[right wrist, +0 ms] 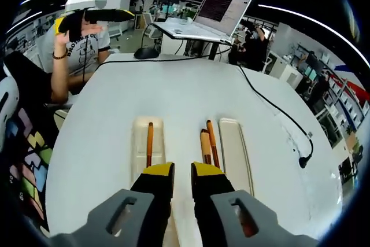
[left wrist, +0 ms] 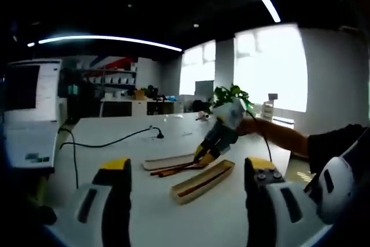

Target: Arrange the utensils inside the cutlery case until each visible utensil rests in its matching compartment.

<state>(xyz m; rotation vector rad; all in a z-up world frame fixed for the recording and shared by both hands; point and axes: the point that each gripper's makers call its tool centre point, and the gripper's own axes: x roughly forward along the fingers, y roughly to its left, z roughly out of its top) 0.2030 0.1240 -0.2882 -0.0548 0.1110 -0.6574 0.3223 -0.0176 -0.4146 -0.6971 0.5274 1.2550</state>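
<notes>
Both grippers grasp nothing: the left gripper (left wrist: 188,180) gapes wide, the right gripper (right wrist: 182,173) nearly closed above two loose brown wooden utensils (right wrist: 208,143) lying between the cream oblong case trays (right wrist: 234,143). A careless pinch may scatter them.

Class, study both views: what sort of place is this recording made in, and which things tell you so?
Probably an open-plan office or lab: a laptop on a stand, shelving along the far wall, and long ceiling strip lights over a large white table.

Open laptop (right wrist: 211,15), black cable (right wrist: 277,108) on white table (right wrist: 173,91); potted plant (left wrist: 231,95).
</notes>
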